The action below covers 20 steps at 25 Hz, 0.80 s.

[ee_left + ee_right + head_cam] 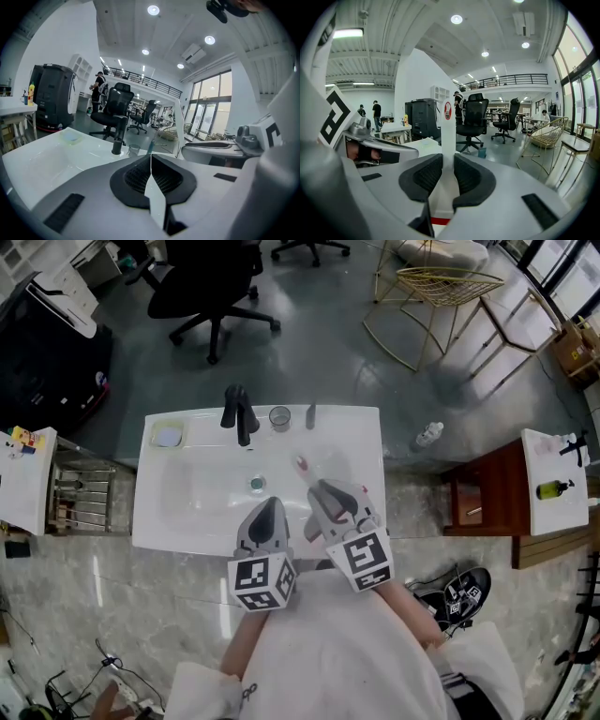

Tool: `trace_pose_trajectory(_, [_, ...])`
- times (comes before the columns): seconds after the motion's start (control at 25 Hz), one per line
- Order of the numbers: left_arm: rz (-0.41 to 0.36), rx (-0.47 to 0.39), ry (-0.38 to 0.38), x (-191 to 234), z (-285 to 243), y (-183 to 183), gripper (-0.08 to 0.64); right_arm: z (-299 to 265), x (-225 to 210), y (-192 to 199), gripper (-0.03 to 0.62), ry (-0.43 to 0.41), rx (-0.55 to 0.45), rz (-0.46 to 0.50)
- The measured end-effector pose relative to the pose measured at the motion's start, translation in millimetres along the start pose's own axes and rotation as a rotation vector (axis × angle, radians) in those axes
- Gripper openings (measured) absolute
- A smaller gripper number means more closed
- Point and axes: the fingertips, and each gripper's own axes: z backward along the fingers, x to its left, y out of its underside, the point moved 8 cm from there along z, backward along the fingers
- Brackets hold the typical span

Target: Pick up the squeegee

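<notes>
Right gripper [443, 168] fingers are clamped on the white plastic squeegee with a red mark [448, 131]. Left gripper [151, 161] fingers are together. Risk: the narrow grip may let the squeegee pivot and slip.

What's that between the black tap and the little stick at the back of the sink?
A small clear glass stands between the tap and the stick, on the sink rim. The head view shows it.

The squeegee [447, 140] runs off below; its head perhaps blurred.
</notes>
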Motion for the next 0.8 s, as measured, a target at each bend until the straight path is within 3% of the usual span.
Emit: trace_pose_trajectory(0.8, [0.015,-0.005,-0.078,12.1,22.1,7.1,0.026,-5.8,25.0,-12.9,0.094,-0.020,-0.039,0.047])
